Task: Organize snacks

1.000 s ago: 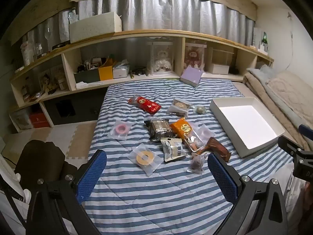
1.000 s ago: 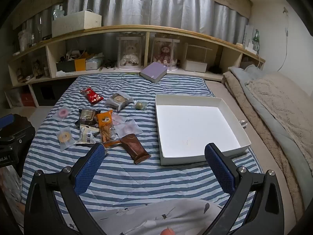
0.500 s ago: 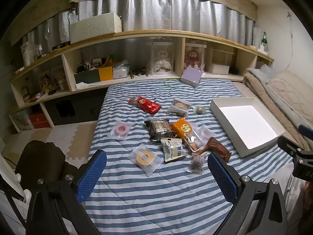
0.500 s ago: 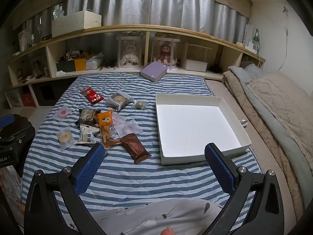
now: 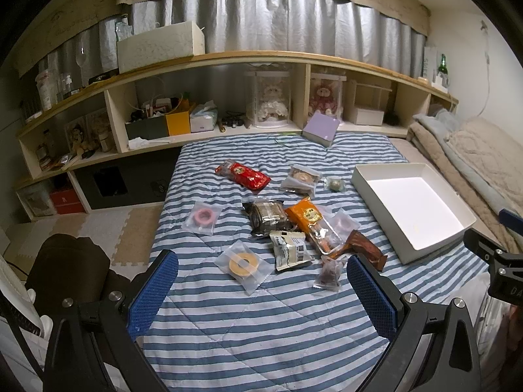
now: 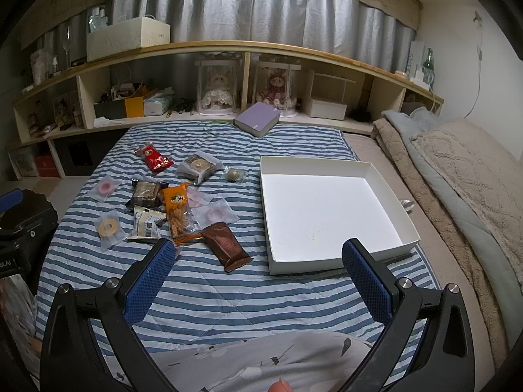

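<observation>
On the bed lie one white box [image 6: 330,219], one purple book [image 6: 258,120], and eleven snack packets: four clear ring sweets [image 5: 241,264], one red [image 5: 243,175], one orange [image 5: 310,220], two brown [image 6: 226,244], one white [image 5: 289,250], two small pastries [image 5: 301,179].

Left gripper [image 5: 262,289] and right gripper [image 6: 258,272] hover, jaws spread wide, holding nothing.

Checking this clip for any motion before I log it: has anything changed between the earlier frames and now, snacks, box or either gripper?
Nothing visibly changed. The left gripper and right gripper hover open and empty over the striped blanket, the snacks, such as the brown packet, lie scattered where they were, and the white box is empty as before.
</observation>
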The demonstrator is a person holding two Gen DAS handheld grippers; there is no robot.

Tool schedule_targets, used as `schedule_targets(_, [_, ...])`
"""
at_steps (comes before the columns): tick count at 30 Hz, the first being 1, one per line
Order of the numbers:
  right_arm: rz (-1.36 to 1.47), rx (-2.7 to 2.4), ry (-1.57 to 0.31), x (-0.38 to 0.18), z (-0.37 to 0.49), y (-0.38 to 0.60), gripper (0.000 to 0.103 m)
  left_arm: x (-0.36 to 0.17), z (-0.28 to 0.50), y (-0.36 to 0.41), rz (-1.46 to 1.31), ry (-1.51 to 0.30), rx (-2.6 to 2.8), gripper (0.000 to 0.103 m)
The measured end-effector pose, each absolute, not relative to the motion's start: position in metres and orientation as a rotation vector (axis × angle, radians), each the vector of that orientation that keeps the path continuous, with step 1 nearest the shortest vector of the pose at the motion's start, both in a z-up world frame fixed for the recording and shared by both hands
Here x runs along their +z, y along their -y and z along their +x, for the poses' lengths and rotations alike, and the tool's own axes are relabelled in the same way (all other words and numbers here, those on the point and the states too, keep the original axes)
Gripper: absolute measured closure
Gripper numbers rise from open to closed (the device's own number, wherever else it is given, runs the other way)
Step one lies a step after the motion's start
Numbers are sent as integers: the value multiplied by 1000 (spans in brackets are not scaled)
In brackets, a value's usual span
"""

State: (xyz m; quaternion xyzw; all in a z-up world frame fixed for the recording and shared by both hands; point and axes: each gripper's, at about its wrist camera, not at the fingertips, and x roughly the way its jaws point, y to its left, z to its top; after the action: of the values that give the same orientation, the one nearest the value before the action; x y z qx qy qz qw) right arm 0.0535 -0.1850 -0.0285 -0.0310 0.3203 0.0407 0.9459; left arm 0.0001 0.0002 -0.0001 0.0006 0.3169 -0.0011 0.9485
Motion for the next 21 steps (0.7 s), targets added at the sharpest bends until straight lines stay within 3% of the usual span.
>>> schedule_targets(21, [-61, 83, -653, -27, 51, 185, 0, 7, -1, -6, 3, -640, -1, 0])
